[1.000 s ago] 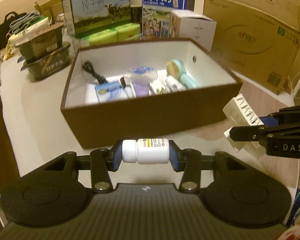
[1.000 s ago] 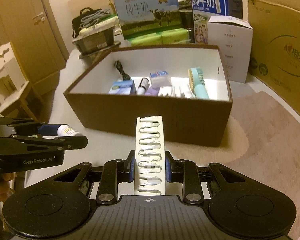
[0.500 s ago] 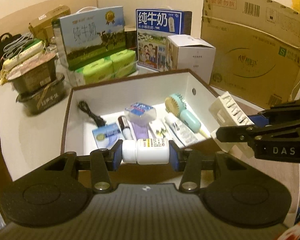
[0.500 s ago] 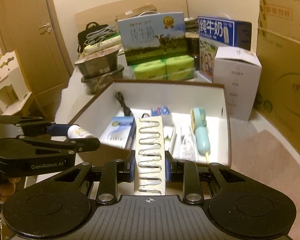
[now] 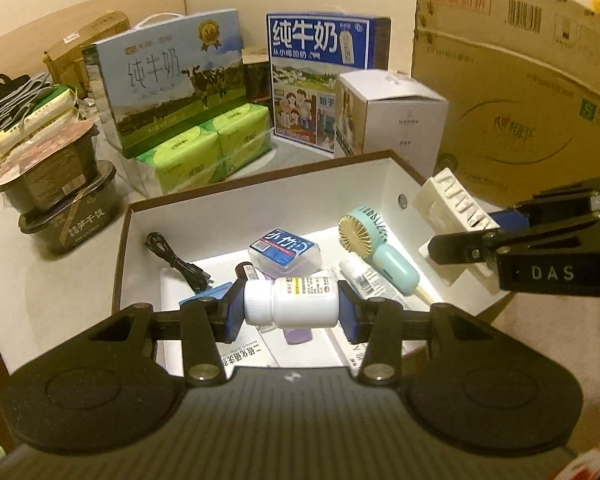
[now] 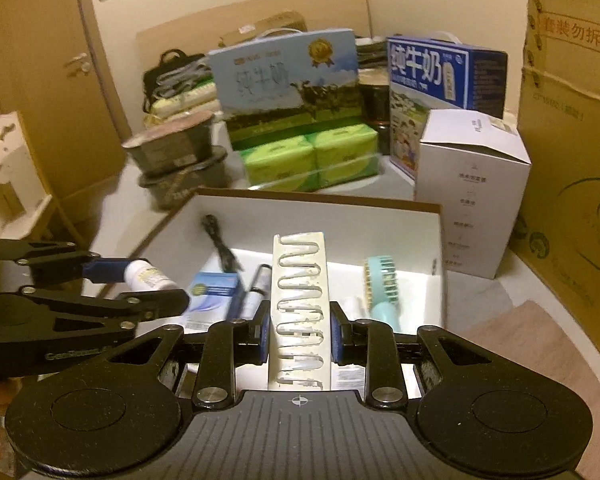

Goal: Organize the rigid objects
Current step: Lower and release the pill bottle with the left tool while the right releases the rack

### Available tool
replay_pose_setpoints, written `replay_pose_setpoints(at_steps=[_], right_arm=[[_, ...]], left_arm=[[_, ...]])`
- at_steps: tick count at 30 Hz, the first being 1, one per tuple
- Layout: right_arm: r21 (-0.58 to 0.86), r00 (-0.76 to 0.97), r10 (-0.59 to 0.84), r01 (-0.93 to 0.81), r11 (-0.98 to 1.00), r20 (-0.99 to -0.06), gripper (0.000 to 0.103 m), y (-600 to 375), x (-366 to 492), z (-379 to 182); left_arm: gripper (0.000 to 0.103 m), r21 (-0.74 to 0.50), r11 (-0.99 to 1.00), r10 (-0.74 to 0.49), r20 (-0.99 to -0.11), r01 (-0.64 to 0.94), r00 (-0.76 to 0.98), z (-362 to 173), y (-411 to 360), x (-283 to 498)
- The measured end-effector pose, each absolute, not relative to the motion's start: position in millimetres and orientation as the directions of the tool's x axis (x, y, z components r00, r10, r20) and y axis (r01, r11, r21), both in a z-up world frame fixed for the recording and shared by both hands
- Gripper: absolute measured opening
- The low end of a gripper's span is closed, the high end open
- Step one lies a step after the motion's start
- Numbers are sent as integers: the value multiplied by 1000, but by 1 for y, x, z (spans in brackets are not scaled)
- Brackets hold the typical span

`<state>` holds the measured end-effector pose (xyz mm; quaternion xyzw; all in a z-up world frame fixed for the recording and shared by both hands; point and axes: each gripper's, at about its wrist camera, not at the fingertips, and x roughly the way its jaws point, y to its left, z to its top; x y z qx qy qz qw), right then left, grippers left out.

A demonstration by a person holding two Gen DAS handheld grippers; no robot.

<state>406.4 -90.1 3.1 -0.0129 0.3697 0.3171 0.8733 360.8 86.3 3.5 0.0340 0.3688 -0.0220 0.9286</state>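
Pill bottle (image 5: 296,301) lies sideways, clamped in the left gripper (image 5: 291,312).

"DAS" stands on the right gripper (image 5: 452,236); "纯牛奶" on the blue milk carton (image 5: 324,60) and on the cow-printed carton (image 5: 172,80); "S" on the big cardboard box (image 5: 520,80)

Both hand-held grippers have moved forward from short of the brown box (image 5: 118,264); the left hand-held gripper (image 5: 291,307) now carries its pill bottle (image 5: 296,302) above the box's inside. The right hand-held gripper (image 6: 299,332) with its white rack (image 6: 300,304) has come over the box's near edge too.
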Motion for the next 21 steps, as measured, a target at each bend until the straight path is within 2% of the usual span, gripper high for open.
replay_pose_setpoints(at_steps=[21], right_arm=[[226,438,502,-542,809,-746,29,-82,440,-43]], left_arm=[[44,16,995,-43,-809,95,587,-51,80,406]])
